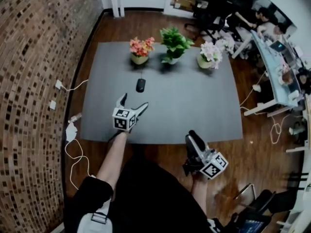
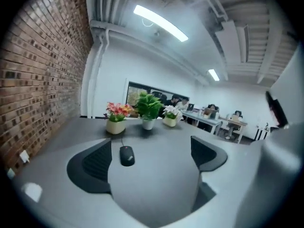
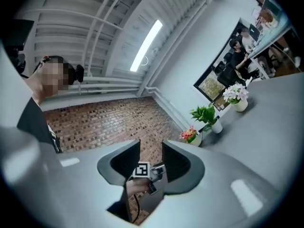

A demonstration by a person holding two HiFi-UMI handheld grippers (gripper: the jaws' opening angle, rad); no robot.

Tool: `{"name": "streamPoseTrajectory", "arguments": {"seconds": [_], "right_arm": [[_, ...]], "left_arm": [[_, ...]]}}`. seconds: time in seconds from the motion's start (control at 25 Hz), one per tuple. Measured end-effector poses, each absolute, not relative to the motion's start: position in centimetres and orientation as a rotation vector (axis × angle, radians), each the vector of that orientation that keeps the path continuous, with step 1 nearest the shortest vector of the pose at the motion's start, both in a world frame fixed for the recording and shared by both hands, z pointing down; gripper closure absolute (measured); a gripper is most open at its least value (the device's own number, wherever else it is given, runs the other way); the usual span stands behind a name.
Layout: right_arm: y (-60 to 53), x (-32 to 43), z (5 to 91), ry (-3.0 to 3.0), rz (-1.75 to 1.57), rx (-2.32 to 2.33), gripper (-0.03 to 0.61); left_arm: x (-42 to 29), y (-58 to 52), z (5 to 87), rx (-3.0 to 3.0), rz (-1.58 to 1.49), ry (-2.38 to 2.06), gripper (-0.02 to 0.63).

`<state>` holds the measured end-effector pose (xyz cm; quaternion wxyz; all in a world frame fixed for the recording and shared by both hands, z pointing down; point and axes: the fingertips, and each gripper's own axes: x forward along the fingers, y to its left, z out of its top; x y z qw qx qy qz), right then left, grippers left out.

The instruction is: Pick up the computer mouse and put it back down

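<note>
A black computer mouse (image 1: 140, 85) lies on the grey table (image 1: 204, 106), its cable running back toward the flower pots. My left gripper (image 1: 133, 101) hovers over the table just short of the mouse, jaws spread wide and empty. In the left gripper view the mouse (image 2: 126, 156) sits ahead, close to the left finger (image 2: 97, 161) and apart from it. My right gripper (image 1: 192, 136) hangs off the table's near edge at the right. Its jaws (image 3: 151, 163) stand a narrow gap apart with nothing between them; the left gripper's marker cube (image 3: 141, 170) shows through the gap.
Three flower pots stand along the table's far side: orange-pink (image 1: 140, 51), green (image 1: 174, 44), white (image 1: 209, 55). A brick wall (image 1: 34, 72) runs along the left, with white plugs and cables (image 1: 72, 130) on the wooden floor. Desks with seated people (image 1: 272, 47) are at the far right.
</note>
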<state>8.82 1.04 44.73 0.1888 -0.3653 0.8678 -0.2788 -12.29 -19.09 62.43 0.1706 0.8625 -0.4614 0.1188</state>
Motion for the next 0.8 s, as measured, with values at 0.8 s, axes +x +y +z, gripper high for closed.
{"name": "streamPoseTrajectory", "arguments": {"seconds": [0.8], "right_arm": [[-6.0, 3.4, 46.8, 2.543, -0.962, -1.138, 0.46]], "left_arm": [[-12.4, -38.4, 82.8, 2.088, 0.867, -1.433, 0.274]]}}
